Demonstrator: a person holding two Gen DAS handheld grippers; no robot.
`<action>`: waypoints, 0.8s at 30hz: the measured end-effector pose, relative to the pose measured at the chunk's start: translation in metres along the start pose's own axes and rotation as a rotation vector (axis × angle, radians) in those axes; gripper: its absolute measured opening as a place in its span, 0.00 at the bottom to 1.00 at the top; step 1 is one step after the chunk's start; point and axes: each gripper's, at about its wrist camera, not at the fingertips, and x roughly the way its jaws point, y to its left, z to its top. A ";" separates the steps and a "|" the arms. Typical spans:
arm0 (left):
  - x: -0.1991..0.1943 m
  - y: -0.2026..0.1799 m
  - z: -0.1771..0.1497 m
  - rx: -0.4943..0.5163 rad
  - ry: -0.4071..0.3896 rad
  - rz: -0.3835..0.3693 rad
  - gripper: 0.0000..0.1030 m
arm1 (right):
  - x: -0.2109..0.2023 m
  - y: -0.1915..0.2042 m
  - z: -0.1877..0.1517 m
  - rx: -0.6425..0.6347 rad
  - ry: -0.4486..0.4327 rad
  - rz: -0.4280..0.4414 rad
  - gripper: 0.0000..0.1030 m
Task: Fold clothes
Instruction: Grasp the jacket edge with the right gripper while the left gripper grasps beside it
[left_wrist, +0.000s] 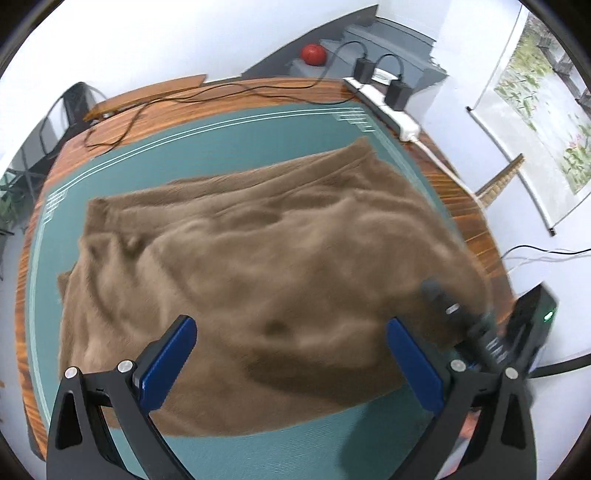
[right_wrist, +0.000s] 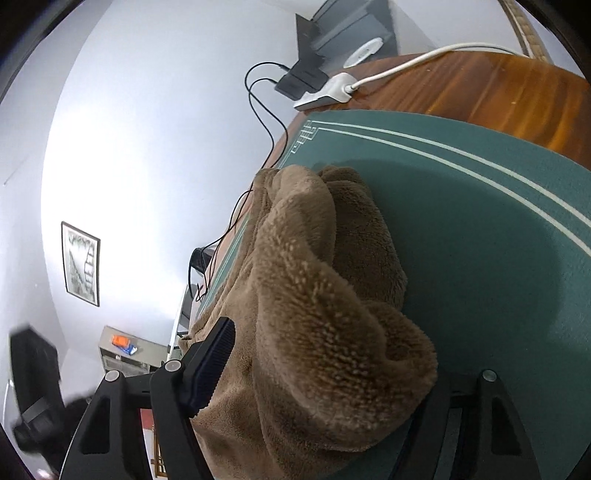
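1. The bench (left_wrist: 258, 92) is a reddish-brown wooden top; most of its surface is covered by a teal mat (left_wrist: 229, 147) with thin white border lines.

2. A brown fleece garment (left_wrist: 258, 251) lies spread over the middle of the mat, wrinkled and rumpled, with one long edge toward the far side of the bench. At the right end, as the right wrist view shows, the fabric is gathered into a thick raised fold (right_wrist: 325, 295) that stands up off the mat.

3. The right gripper (right_wrist: 332, 387) has that bunched fold between its jaws. The left finger shows beside the cloth and the other is hidden behind it, so the jaws stand fairly wide around the bulk of fleece. The frames do not show whether the pads press on it.

4. The left gripper (left_wrist: 291, 339) hovers above the near part of the garment with its jaws wide apart; the blue pads (left_wrist: 170, 362) have nothing between them and touch no cloth.

5. A white power strip (left_wrist: 388, 110) lies at the far right corner of the bench, with black adapters plugged in and thin black cables trailing across the wood.

6. A red ball (left_wrist: 313, 54) sits on grey steps beyond the bench.
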 end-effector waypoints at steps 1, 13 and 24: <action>0.001 -0.006 0.009 0.013 0.005 -0.009 1.00 | 0.000 0.000 0.001 0.002 0.004 -0.005 0.72; 0.053 -0.090 0.105 0.159 0.226 -0.068 1.00 | -0.025 0.075 -0.018 -0.449 -0.117 -0.135 0.34; 0.127 -0.140 0.120 0.376 0.449 0.168 1.00 | -0.024 0.114 -0.058 -0.707 -0.158 -0.156 0.34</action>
